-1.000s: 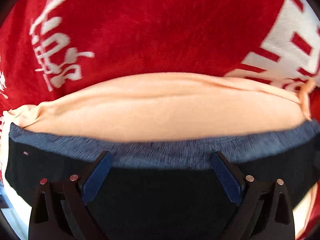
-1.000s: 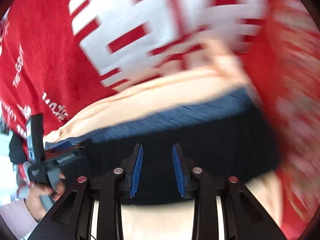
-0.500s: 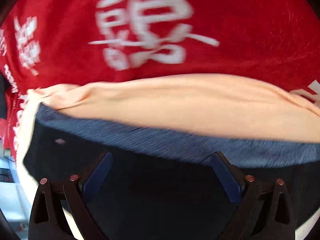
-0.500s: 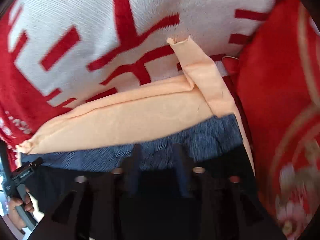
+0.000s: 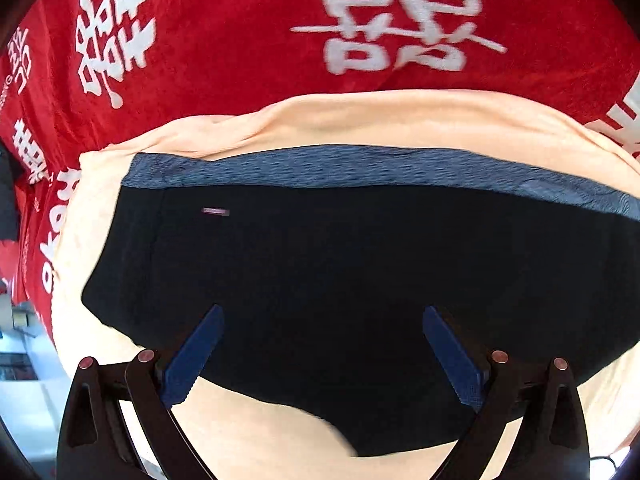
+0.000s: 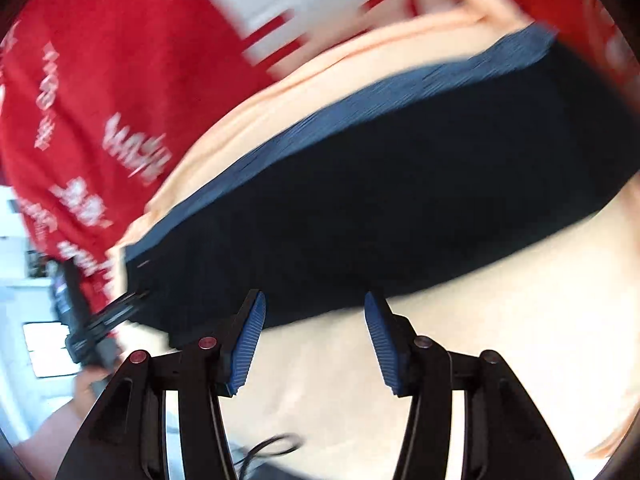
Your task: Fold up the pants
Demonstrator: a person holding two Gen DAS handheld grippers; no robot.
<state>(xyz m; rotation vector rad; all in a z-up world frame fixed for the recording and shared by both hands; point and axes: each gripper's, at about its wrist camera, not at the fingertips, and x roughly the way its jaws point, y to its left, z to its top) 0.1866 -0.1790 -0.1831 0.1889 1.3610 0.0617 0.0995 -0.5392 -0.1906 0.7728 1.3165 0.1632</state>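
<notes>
Dark navy fabric fills the middle of both wrist views: the pants (image 5: 360, 280), folded into a broad band with a lighter blue waistband (image 5: 360, 164) running along the far edge. They lie on a peach cloth (image 5: 380, 120), which shows beyond the waistband and again on the near side, and that cloth in turn lies on a red blanket (image 5: 220, 40) printed with white characters.

In the left wrist view the left gripper (image 5: 320, 344) hangs over the near part of the pants with its jaws spread wide; its blue pads (image 5: 192, 356) stand clear on either side with nothing pinched between them. A small pale tag (image 5: 216, 211) shows on the dark fabric toward the left.

The right wrist view is blurred. The right gripper (image 6: 314, 338) sits at the near edge of the pants, partly over the peach cloth, and its jaws have just been opening; they stand apart with no fabric caught between them. At the far left of this view the other gripper reaches the left end of the pants, a hand (image 6: 86, 390) below it.
</notes>
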